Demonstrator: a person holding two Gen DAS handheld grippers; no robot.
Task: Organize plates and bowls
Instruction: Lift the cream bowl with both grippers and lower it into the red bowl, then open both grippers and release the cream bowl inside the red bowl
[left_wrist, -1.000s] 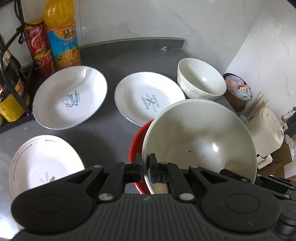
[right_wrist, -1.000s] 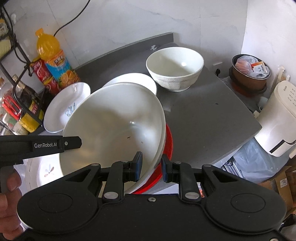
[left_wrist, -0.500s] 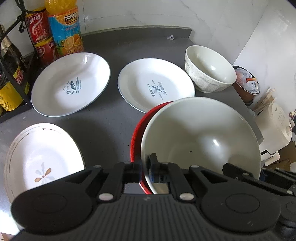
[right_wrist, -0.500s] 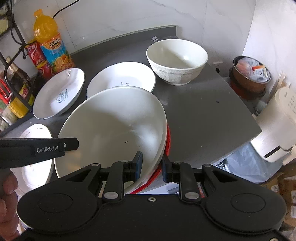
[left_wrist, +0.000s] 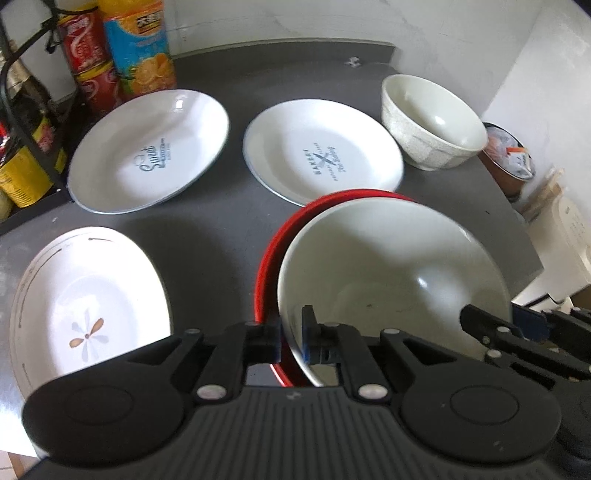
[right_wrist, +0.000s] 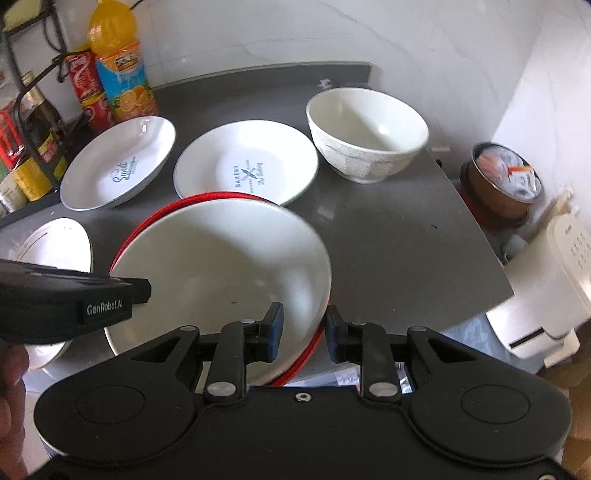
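Gripping opposite rims of the white bowl (left_wrist: 391, 273) nested in the red bowl (left_wrist: 267, 258) at the worktop's (right_wrist: 399, 236) front edge: left gripper (left_wrist: 291, 338) and right gripper (right_wrist: 302, 330), jaws pinching; bare worktop rightward.

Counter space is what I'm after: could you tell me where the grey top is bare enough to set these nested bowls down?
The widest bare patch of the grey counter lies right of the held white bowl, below the speckled bowl, out to the edge. A narrower strip separates the flower plate from the red bowl. The back is crowded: Sweet plate, Bakery plate.
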